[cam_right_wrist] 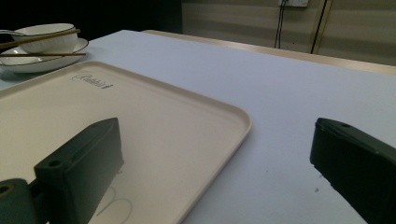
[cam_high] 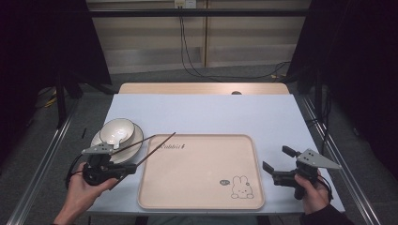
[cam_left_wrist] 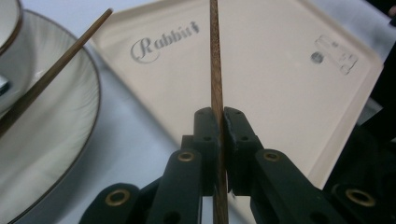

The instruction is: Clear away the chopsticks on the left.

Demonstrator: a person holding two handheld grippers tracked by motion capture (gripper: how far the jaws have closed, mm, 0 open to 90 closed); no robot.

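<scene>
My left gripper [cam_high: 133, 167] [cam_left_wrist: 220, 116] is shut on a brown chopstick [cam_high: 157, 147] [cam_left_wrist: 215, 65] near its thick end. The stick points up and right over the near-left corner of the beige tray [cam_high: 202, 187] [cam_left_wrist: 285, 79]. A second chopstick [cam_high: 136, 142] [cam_left_wrist: 60, 63] lies across the white plate [cam_high: 133, 147] [cam_left_wrist: 65, 126], which carries a white bowl [cam_high: 117, 131] [cam_right_wrist: 46, 42]. My right gripper [cam_high: 278, 158] [cam_right_wrist: 217, 135] hovers open just right of the tray [cam_right_wrist: 154, 116], nothing between its jaws.
The tray has "Rabbit" lettering [cam_high: 171, 146] and a rabbit drawing [cam_high: 240, 187]. The white table top [cam_high: 211, 112] stretches behind it. Metal frame rails [cam_high: 42, 159] run along both table sides, and cables [cam_high: 187, 51] hang at the back wall.
</scene>
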